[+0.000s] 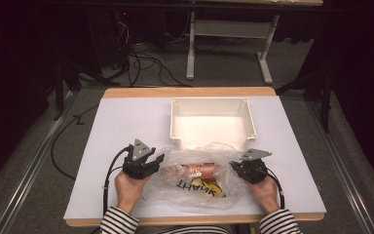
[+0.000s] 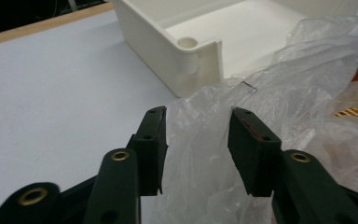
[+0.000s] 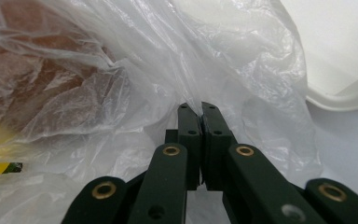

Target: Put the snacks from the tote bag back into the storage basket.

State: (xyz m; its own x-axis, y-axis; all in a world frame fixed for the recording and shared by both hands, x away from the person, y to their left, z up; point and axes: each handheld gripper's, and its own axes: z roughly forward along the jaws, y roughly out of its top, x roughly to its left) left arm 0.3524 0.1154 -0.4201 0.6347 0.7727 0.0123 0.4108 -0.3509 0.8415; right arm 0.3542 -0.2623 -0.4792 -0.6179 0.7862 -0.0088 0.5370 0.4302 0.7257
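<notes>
Bag: the clear plastic bag (image 1: 199, 178) lies crumpled on your near edge of the counter (image 1: 117, 122), between your two hands, with a brown packet (image 1: 202, 170) and a yellow-printed one (image 1: 202, 186) showing through the film.
Left tool: your left tool (image 1: 157, 161) sits at the bag's left end; its jaws stand apart, and in the left gripper view loose film (image 2: 200, 154) lies between the pads without being pressed.
Right tool: your right tool (image 3: 200, 108) sits at the bag's right end with jaws together, pinching a fold of the film at the tips.
Bin: the white bin (image 1: 213, 122) stands just beyond the bag, at mid-counter, its near rim just beside the bag's far edge.
Hands: your hands in striped sleeves come in from the near edge, one at each end of the bag.
</notes>
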